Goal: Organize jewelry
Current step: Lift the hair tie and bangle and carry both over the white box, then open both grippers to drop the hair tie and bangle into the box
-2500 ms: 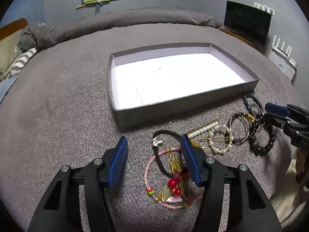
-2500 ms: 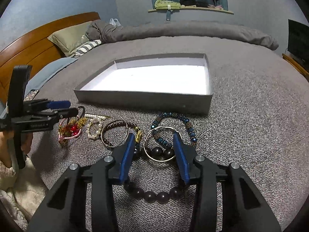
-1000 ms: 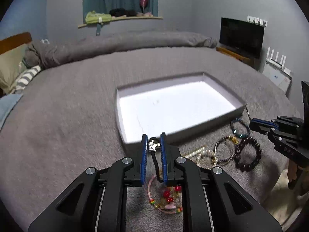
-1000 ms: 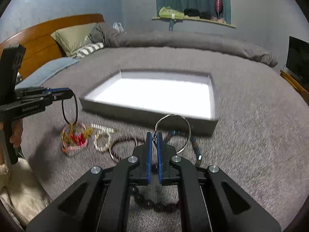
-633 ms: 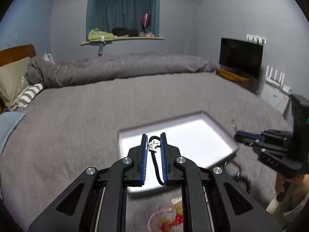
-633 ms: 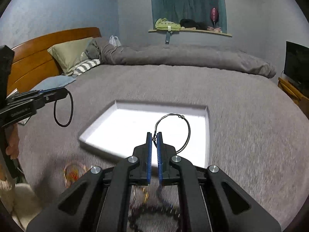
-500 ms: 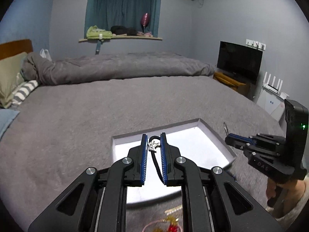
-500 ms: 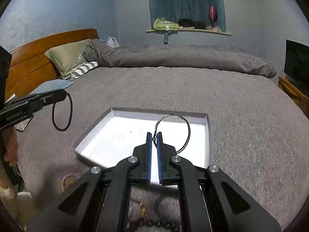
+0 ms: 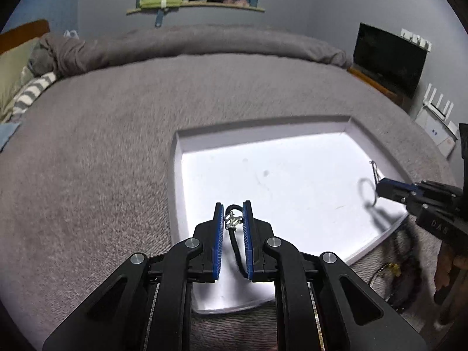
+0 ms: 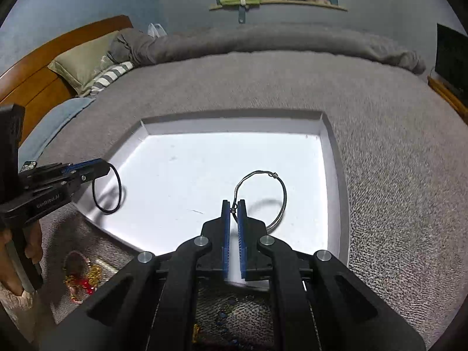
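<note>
Both tools now over box (image 10: 332, 158) (bare white floor): left tool (image 9: 233, 219) pinching black cord bracelet (image 10: 106, 188), right tool (image 10: 233, 206) pinching wire bangle (image 10: 282, 196).

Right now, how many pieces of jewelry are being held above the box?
2. The left gripper pinches a black cord bracelet over the box; the right gripper pinches a silver wire bangle. More pieces lie on the bedspread, partly hidden.

Grey bed (image 9: 117, 134), pillow (image 10: 79, 61), television (image 9: 389, 58)
</note>
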Motion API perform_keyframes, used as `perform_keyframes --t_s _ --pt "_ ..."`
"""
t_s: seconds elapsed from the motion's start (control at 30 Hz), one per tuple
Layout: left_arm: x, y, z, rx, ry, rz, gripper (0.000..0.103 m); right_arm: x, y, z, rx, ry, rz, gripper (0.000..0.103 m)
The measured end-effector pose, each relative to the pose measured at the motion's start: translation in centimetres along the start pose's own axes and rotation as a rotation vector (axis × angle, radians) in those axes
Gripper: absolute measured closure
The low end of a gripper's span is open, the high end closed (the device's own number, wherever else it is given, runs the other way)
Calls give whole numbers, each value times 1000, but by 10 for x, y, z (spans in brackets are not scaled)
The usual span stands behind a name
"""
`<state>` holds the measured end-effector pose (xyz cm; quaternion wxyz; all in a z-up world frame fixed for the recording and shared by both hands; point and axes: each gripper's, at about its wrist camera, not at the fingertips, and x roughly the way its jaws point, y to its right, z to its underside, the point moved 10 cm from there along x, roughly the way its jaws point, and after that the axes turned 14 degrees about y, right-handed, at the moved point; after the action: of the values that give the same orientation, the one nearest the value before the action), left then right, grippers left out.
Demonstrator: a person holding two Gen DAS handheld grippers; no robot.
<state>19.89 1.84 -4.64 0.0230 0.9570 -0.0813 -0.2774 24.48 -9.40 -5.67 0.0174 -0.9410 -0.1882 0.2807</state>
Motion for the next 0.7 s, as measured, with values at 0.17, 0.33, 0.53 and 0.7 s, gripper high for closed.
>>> perform_keyframes --t_s 0.17,0.33,0.53,0.7 --pt "11 -5 9 -3 -31 -9 90 4 2 5 11 -25 12 98" --pt "15 -6 14 13 -37 -29 90 5 4 7 28 -31 16 98" --pt "14 -8 16 9 -32 -31 85 8 4 2 26 -21 14 98" --pt "6 -7 11 17 -5 -39 64 1 3 -3 21 18 10 98"
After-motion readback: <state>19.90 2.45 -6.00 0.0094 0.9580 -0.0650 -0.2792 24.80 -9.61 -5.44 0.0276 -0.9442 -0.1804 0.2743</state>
